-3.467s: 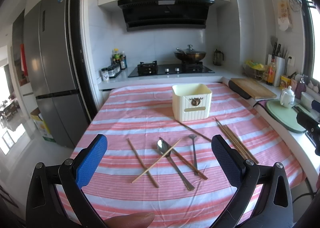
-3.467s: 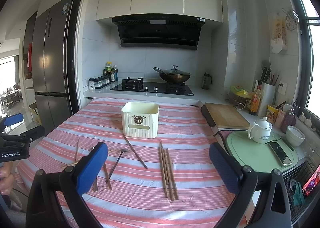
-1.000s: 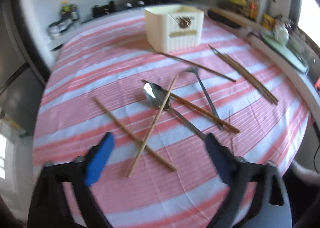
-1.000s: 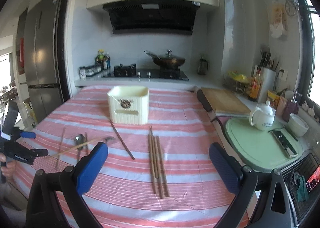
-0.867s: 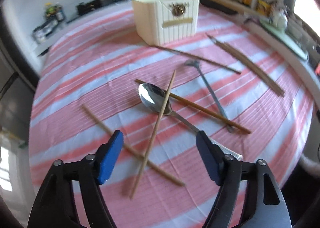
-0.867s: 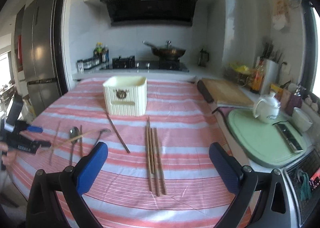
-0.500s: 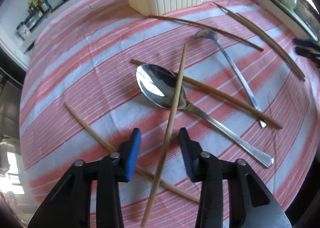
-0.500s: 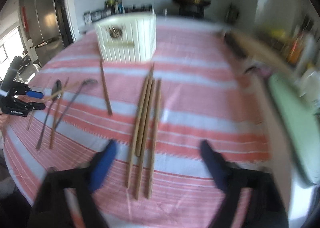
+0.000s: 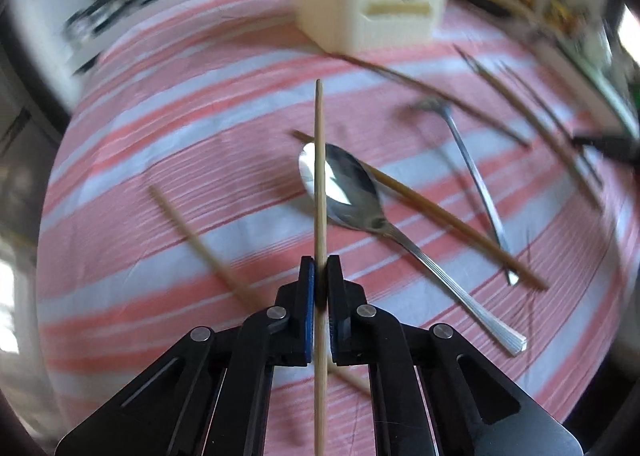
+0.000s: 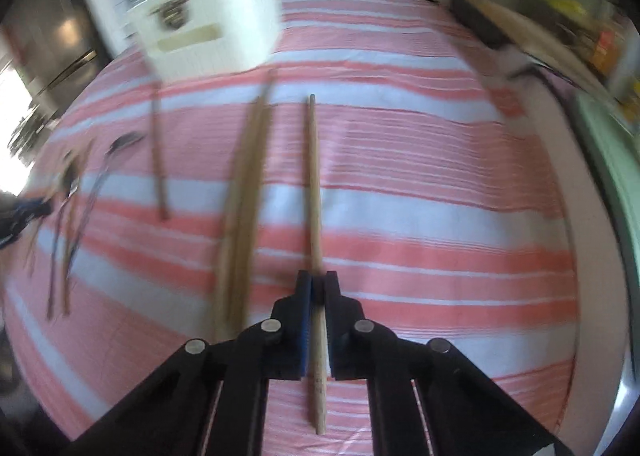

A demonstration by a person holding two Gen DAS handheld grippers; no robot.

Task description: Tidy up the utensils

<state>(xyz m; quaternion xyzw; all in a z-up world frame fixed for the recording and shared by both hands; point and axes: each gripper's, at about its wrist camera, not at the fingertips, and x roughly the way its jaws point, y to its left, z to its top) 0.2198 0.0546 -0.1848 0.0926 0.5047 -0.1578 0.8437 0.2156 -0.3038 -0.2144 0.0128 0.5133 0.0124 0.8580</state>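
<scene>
The left gripper [image 9: 320,270] is clenched on a pale chopstick [image 9: 319,175]; its jaws have just been closing, and the blue pads now pinch the stick partway along its length, the far tip pointing toward the back edge of the table. Under that stick lies a large spoon [image 9: 348,191], bowl toward the middle of the striped tablecloth [image 9: 168,103], its handle running to the near right edge. A darker chopstick [image 9: 440,215] passes under the spoon's bowl and slants to the right, crossing a slim ladle [image 9: 476,183] near its handle end. Another pale chopstick [image 9: 200,244] lies to the left, its near end passing beneath the gripper. The cream utensil box [image 9: 368,7] stands near the back edge, blurred.

The right gripper [image 10: 317,284] is likewise clamped on a brown chopstick [image 10: 314,183], its jaws having just been closing around it; the stick's thick end reaches back between the arms of the gripper. Just left of it lies a blurred bundle of chopsticks [image 10: 244,199], apart from the held one, and further left a single dark chopstick [image 10: 158,159]. The box [image 10: 208,23] sits at the back left. Along the right edge a green mat [image 10: 612,151] shows.
</scene>
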